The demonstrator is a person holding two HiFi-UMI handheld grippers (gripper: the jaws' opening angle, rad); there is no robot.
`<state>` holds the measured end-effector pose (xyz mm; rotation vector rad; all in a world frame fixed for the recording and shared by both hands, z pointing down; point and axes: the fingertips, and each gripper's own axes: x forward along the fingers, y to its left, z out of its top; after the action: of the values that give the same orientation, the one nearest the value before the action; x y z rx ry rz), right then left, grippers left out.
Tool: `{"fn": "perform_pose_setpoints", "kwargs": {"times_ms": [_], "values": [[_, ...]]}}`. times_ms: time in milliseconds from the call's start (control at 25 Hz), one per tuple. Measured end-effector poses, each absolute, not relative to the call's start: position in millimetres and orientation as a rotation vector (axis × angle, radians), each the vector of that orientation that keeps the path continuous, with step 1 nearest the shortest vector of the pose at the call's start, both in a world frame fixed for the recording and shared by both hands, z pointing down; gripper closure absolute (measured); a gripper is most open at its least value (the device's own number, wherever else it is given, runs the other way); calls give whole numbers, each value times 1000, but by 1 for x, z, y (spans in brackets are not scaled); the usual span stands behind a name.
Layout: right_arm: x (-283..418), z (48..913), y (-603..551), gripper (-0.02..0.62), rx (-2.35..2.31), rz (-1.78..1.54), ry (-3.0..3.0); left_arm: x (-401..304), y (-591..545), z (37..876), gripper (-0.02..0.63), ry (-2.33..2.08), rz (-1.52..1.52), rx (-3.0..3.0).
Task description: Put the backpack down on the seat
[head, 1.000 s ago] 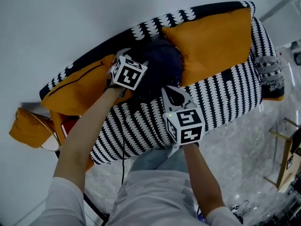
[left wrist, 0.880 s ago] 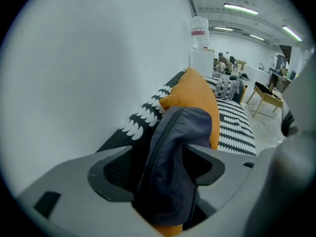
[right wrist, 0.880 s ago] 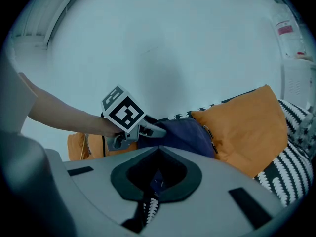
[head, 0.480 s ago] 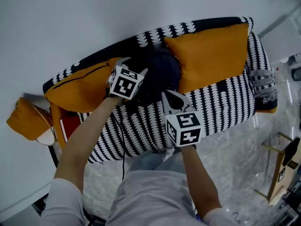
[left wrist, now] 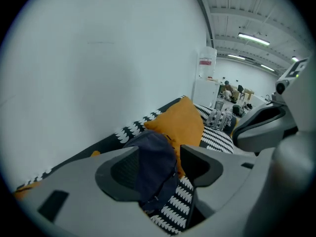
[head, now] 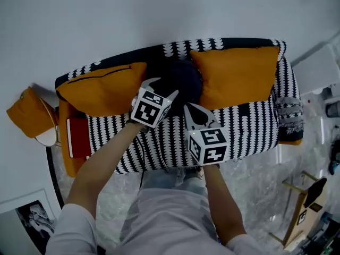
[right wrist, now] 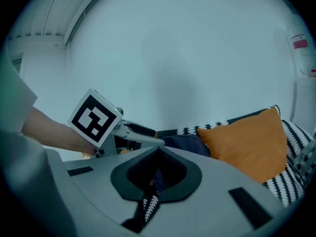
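The dark navy backpack (head: 183, 78) rests on the black-and-white patterned sofa seat (head: 249, 132), leaning on the backrest between two orange cushions (head: 103, 89) (head: 236, 76). My left gripper (head: 164, 86) sits just in front of and to the left of it. Its jaws are apart and closing, and the pads do not press on anything. In the left gripper view the backpack (left wrist: 153, 142) shows beyond the left gripper (left wrist: 159, 154). My right gripper (head: 187, 106) is shut with its tips together, low in front of the backpack (right wrist: 185, 143), and the right gripper (right wrist: 158, 149) holds nothing that I can see.
A red flat thing (head: 77, 137) lies on an orange throw at the sofa's left end. An orange bag (head: 24, 116) sits beside it. A grey patterned cushion (head: 289, 113) fills the right end. A white wall is close behind, and a wooden stand (head: 297, 206) is on the floor at the right.
My left gripper has drawn back from the backpack's left side toward the seat front. The backpack stays on the seat. My head has shifted, so the whole sofa shows.
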<state>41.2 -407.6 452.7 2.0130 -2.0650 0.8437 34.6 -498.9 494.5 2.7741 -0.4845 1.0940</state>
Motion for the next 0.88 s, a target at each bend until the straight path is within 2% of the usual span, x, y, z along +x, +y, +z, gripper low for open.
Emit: {"fn": "perform_pose_setpoints", "kwargs": {"times_ms": [280, 400, 640, 880], "values": [[35, 417, -383, 594, 1956, 759, -2149, 28, -457, 444, 371, -588, 892, 2746], [32, 404, -370, 594, 1913, 719, -2191, 27, -438, 420, 435, -649, 762, 2706], [27, 378, -342, 594, 1833, 627, -2274, 21, -392, 385, 521, -774, 609, 2712], [27, 364, -312, 594, 1768, 585, -2327, 14, -350, 369, 579, -864, 531, 2719]]}}
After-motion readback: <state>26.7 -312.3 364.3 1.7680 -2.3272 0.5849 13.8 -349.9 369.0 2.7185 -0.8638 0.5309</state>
